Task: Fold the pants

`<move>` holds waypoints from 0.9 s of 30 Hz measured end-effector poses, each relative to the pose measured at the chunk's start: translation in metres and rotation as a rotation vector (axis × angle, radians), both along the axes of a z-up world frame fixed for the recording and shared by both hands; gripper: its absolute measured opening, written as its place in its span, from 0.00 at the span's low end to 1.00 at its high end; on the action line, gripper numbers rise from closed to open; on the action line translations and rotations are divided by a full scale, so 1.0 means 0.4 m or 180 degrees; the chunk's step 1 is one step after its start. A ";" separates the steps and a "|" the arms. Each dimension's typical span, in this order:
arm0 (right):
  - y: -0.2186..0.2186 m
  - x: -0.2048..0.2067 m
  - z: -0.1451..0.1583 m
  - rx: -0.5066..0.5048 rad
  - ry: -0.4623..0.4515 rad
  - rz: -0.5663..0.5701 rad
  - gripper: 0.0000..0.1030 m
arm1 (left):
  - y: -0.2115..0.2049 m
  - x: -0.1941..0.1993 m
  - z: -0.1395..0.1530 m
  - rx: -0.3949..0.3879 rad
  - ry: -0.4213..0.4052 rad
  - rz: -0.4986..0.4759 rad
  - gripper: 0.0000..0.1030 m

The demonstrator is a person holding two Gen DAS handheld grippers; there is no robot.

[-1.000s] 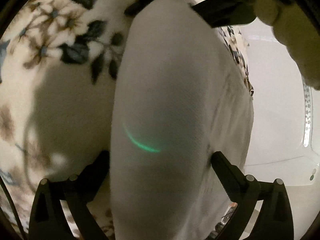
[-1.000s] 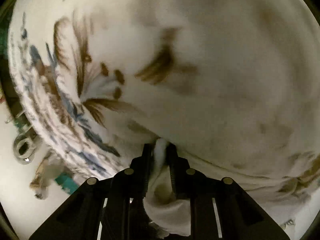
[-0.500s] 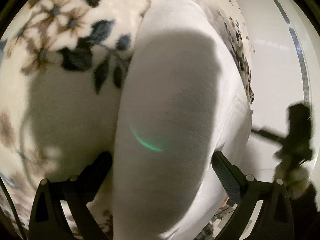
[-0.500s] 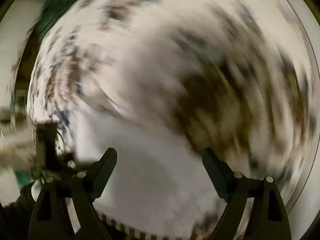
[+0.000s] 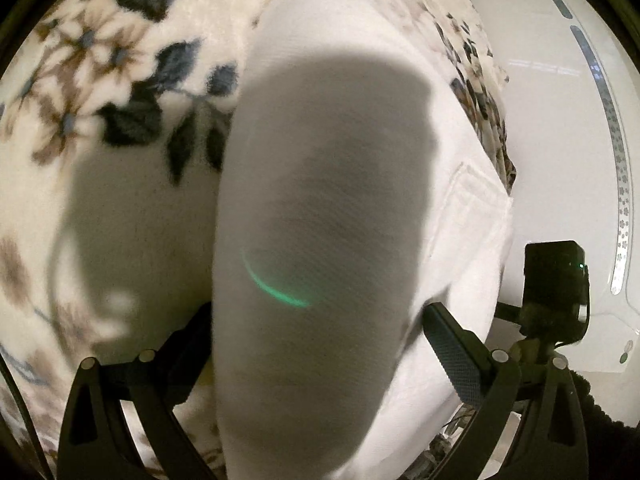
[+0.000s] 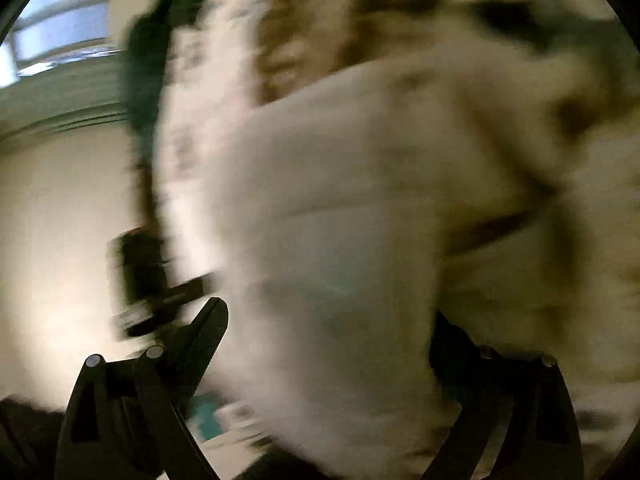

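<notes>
The white pants lie folded on a floral fleece blanket, filling the middle of the left wrist view; a pocket flap shows at their right side. My left gripper is open, its fingers spread on either side of the pants' near end. In the blurred right wrist view the pants lie close ahead and my right gripper is open with nothing in it. The right gripper also shows at the lower right of the left wrist view.
A white glossy surface with a dotted trim strip lies right of the blanket. In the right wrist view a pale floor, a dark green object and a window at the top left show, all blurred.
My right gripper has let go of the pants' edge, opened, and swung away around the blanket's side. My left gripper has stayed open over the pants' near end.
</notes>
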State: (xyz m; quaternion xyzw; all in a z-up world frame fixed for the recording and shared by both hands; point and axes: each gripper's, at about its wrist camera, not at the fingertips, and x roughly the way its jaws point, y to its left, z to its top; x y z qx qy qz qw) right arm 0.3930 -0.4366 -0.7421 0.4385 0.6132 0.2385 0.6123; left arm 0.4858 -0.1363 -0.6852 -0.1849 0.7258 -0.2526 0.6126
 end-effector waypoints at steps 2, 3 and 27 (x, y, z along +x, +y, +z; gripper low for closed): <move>0.047 0.010 -0.025 -0.0368 0.0042 0.0286 0.92 | 0.006 0.003 -0.004 -0.0015 -0.0003 -0.0033 0.99; 0.061 0.013 -0.059 -0.0427 0.0148 0.0301 0.92 | 0.000 0.008 -0.007 -0.0026 -0.0014 -0.0054 0.99; 0.139 0.187 0.305 -0.0471 -0.0355 -0.0238 0.39 | -0.014 0.277 0.438 -0.0318 -0.0803 -0.0445 0.36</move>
